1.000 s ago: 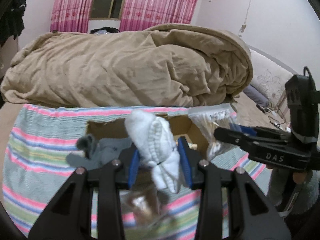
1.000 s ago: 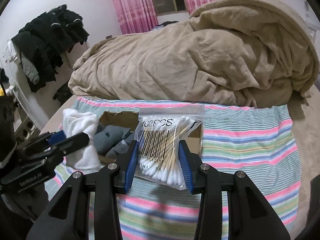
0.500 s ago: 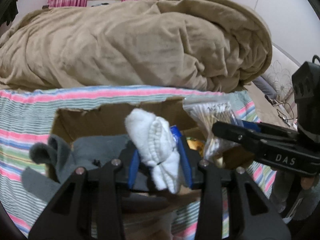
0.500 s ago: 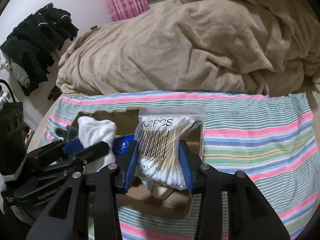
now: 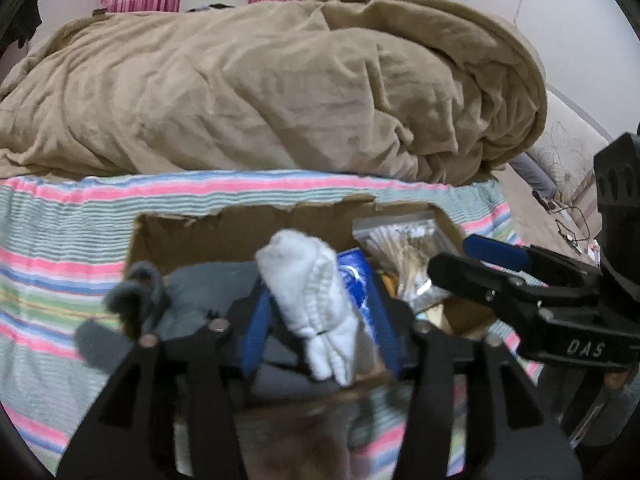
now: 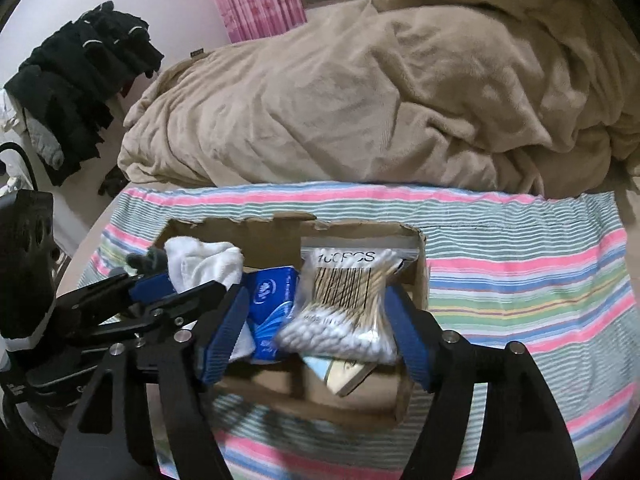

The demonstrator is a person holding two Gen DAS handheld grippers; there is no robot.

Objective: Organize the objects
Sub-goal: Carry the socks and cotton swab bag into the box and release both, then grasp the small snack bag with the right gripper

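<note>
A cardboard box (image 5: 248, 232) (image 6: 256, 232) sits on the striped cloth. My left gripper (image 5: 320, 328) has its jaws spread over the box; the white sock (image 5: 312, 292) hangs between them, touching the left pad. It shows from the side in the right wrist view (image 6: 176, 292), with the sock (image 6: 204, 264). My right gripper (image 6: 316, 320) is open over the box's right part; the cotton swab bag (image 6: 344, 304) lies loose between the pads. The bag (image 5: 404, 248) and right gripper (image 5: 476, 264) also show in the left wrist view.
Grey socks (image 5: 168, 296) and a blue tissue pack (image 6: 272, 300) lie in the box, with a small carton (image 6: 348, 376) under the bag. A tan duvet (image 5: 280, 92) is heaped behind. The striped cloth (image 6: 520, 280) covers the bed. Dark clothes (image 6: 80, 72) hang far left.
Both grippers have moved forward and down over the box. Both jaws have opened wider; the swab bag has dropped loose into the box and the sock hangs slacker.
</note>
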